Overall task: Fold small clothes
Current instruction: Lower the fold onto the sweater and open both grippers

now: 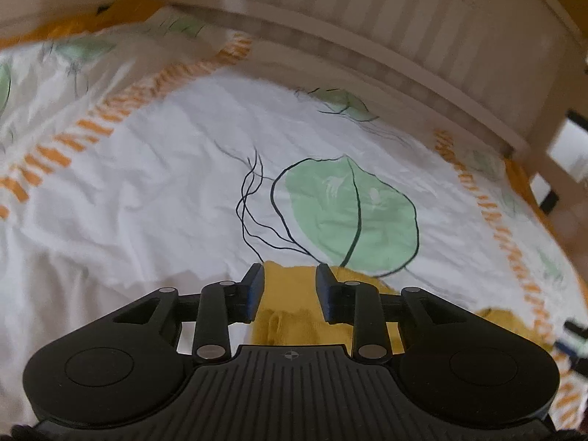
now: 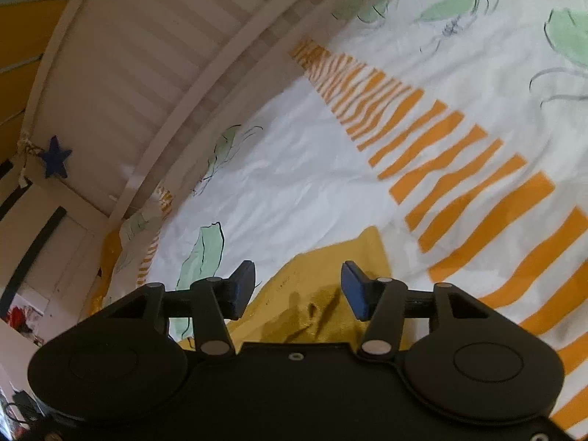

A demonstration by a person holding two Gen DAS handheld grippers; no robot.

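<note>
A small mustard-yellow garment (image 1: 290,308) lies on a white bedspread (image 1: 154,191) printed with green leaves and orange stripes. My left gripper (image 1: 290,275) hovers over its upper edge, jaws apart, with the cloth lying flat beneath the gap and neither pad pressing on it. In the right wrist view the same yellow garment (image 2: 323,268) spreads out under my right gripper (image 2: 297,275), whose jaws stand wider apart. A corner of the cloth points away beyond the fingertips. Nothing is pinched in either gripper.
A white slatted bed rail (image 1: 404,18) runs along the far side of the bedspread. The rail (image 2: 121,73) also fills the upper left of the right wrist view, with a blue star (image 2: 55,156) hanging at its end. Orange stripes (image 2: 477,183) cross the bedspread.
</note>
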